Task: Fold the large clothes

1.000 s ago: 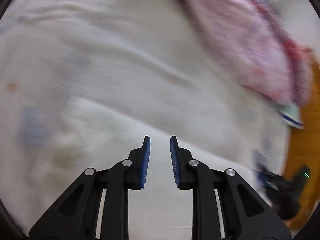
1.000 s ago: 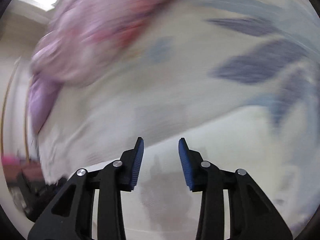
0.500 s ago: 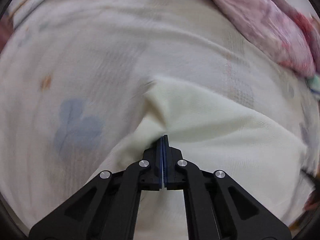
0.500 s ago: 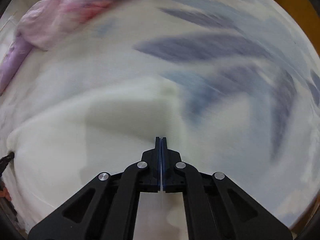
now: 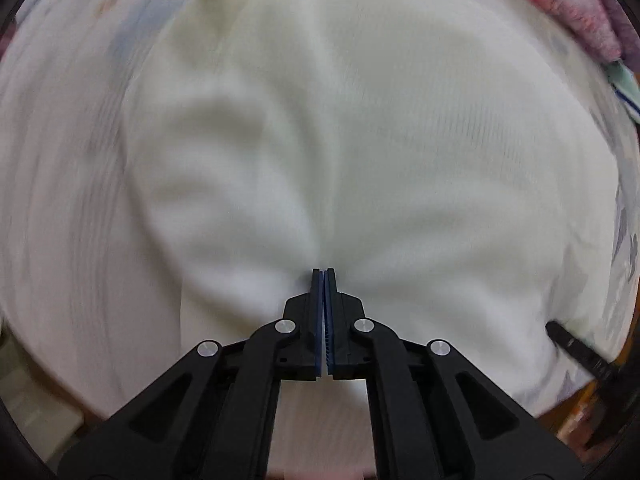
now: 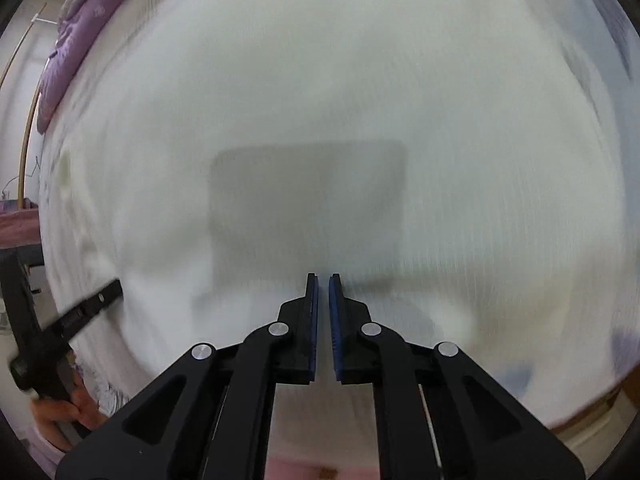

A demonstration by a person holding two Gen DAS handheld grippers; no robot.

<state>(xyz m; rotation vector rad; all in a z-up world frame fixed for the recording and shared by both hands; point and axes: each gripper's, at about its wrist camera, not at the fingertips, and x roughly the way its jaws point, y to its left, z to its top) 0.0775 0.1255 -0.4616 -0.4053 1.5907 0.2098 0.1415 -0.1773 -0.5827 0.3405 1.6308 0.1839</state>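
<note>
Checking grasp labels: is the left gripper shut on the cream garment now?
Shut on it. The left gripper has its fingers pressed together, and creases in the cream garment radiate from the tips.

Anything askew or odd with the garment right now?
Nothing stands out. The cream garment shows only creases fanning from the left claw; the right claw is shut on it too. Motion blur hides fine detail.

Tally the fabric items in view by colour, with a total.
Cream garment: 1
White sheet with blue print: 1
Pink floral bedding: 1
Purple cloth: 1
Total: 4
</note>
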